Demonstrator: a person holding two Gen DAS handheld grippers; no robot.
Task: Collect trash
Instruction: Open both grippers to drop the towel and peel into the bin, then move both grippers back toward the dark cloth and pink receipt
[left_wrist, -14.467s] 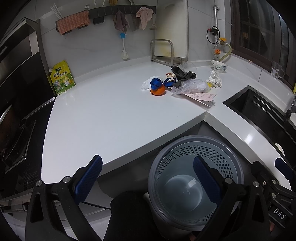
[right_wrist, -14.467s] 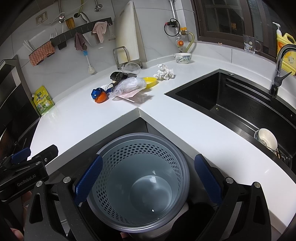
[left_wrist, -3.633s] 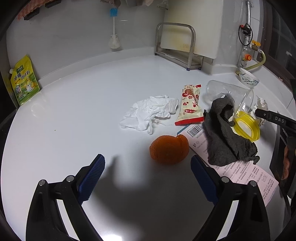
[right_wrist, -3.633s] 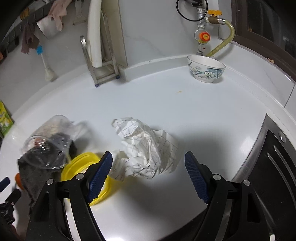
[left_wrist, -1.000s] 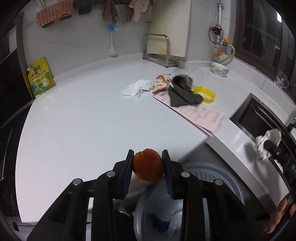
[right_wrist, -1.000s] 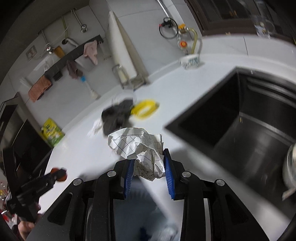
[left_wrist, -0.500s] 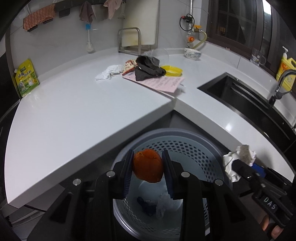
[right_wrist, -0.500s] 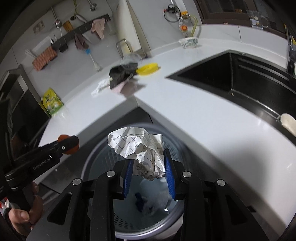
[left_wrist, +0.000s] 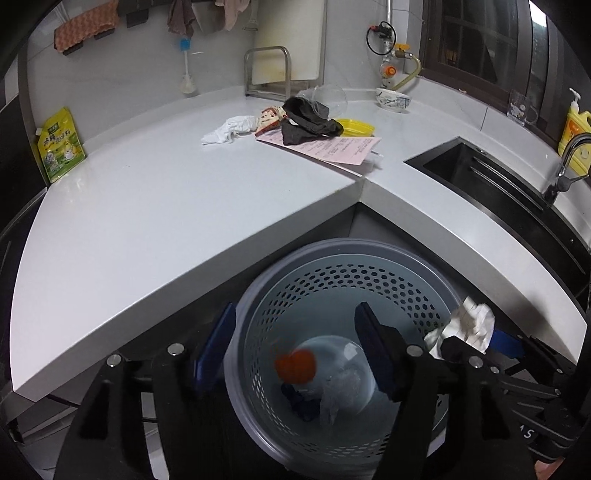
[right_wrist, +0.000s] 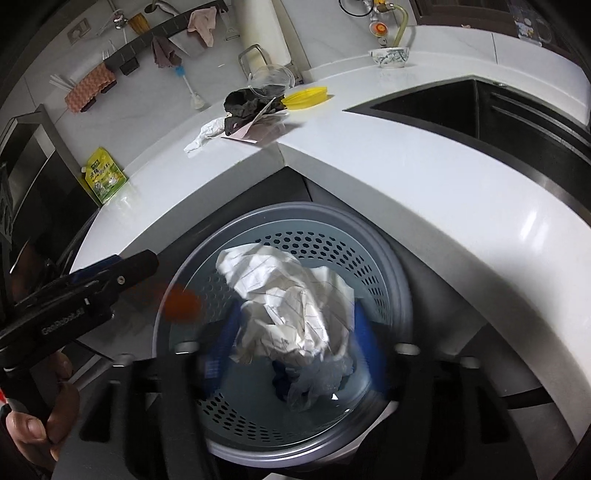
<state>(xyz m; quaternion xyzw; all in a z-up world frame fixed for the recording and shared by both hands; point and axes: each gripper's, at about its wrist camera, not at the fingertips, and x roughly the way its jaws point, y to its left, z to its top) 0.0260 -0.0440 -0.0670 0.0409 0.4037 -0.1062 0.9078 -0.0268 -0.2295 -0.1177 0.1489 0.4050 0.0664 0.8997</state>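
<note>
Right, both grippers over the trash bin (left_wrist: 343, 280), jaws just opened on each. Left gripper (left_wrist: 295, 347): jaws apart, orange peel (left_wrist: 295, 365) loose below them, falling inside the bin. Right gripper (right_wrist: 295, 339): jaws apart too, crumpled paper (right_wrist: 288, 306) between them but slipping free, bin straight beneath. Remaining trash sits on the table (left_wrist: 147, 206) well beyond the bin: white tissue (left_wrist: 231, 129), dark rag (left_wrist: 306, 123), pink sheet (left_wrist: 332, 149). I reckon tissue lies nearer my left side, rag approx. centre.
</note>
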